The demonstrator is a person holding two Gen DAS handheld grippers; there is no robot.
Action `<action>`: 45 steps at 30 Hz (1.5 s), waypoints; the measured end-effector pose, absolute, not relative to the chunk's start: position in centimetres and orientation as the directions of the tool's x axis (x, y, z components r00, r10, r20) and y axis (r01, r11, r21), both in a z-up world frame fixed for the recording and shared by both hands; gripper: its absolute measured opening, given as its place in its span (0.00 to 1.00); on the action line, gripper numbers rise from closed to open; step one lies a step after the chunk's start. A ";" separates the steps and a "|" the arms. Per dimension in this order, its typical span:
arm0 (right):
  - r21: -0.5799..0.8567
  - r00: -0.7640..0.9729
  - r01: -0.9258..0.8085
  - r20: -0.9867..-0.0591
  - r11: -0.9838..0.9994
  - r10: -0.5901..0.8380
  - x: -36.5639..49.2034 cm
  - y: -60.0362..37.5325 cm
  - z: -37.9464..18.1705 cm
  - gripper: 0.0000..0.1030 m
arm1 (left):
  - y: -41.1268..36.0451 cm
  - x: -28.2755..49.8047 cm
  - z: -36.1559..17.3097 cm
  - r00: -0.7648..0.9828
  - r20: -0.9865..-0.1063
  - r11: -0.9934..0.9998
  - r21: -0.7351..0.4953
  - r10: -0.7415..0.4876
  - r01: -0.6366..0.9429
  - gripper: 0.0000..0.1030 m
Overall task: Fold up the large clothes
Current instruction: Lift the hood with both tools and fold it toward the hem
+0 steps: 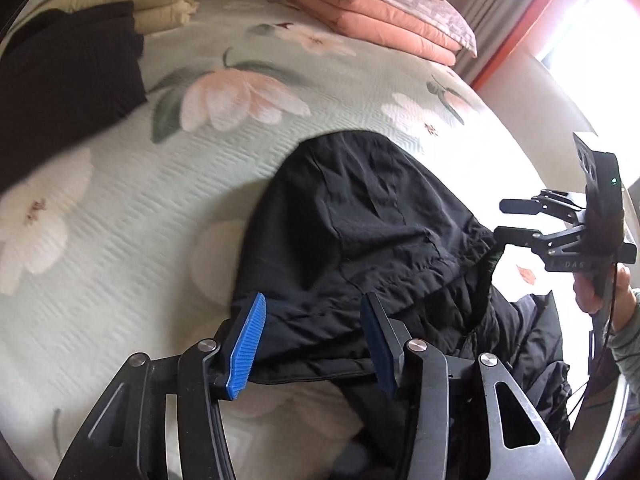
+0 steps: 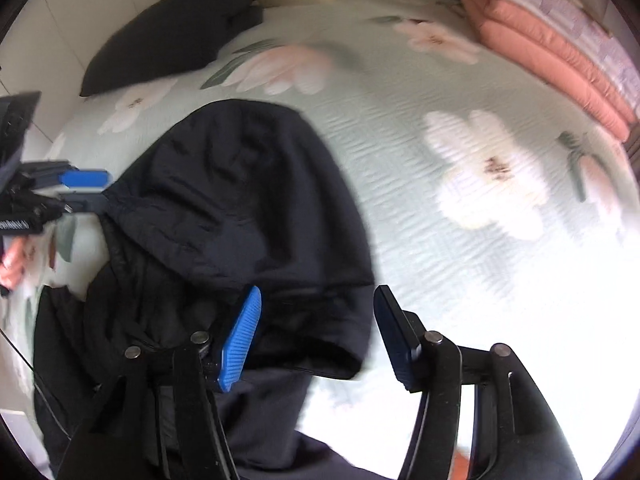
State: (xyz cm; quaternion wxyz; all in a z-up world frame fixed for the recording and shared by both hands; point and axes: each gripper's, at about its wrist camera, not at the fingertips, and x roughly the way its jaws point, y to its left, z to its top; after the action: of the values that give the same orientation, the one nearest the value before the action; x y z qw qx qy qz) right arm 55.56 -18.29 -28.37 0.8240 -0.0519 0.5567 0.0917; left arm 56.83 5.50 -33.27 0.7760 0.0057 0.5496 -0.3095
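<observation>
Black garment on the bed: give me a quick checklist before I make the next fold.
1. Black garment lies on the floral bedspread: ok.
2. Garment spread flat: not ok, bunched and wrinkled near the lower edge.
3. Left hand-held gripper open, hem between its pads, not pinched: ok.
4. Right hand-held gripper open over the garment's edge, nothing clamped: ok.
5. Bare bedspread beyond the garment for folding: ok.
6. Other dark cloth and folded quilts lie apart: ok.
</observation>
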 end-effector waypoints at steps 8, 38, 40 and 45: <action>0.053 0.302 -0.149 -0.949 0.987 0.096 57.2 -22.7 -30.1 0.59 | 7.0 60.5 -34.2 0.185 -0.850 0.826 -0.392 -0.494 0.406 0.50; 0.059 0.449 -0.313 -0.871 0.948 0.202 51.4 -16.0 -24.8 0.12 | 6.1 55.2 -29.0 0.238 -0.750 0.733 -0.436 -0.617 0.522 0.09; 0.011 0.498 -0.308 -0.850 0.951 0.171 48.3 -15.3 -22.5 0.11 | 6.6 52.4 -26.1 0.269 -0.741 0.726 -0.399 -0.615 0.561 0.09; -0.089 0.585 -0.307 -0.803 0.948 0.114 39.6 -13.0 -17.8 0.10 | 8.2 45.1 -21.0 0.331 -0.734 0.724 -0.307 -0.593 0.617 0.09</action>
State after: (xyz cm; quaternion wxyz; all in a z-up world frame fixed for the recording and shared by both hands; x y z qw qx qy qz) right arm 39.57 -12.96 -17.76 0.8834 -0.1096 0.4397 0.1193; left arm 45.14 8.17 -20.99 0.8157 0.0135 0.4436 -0.3711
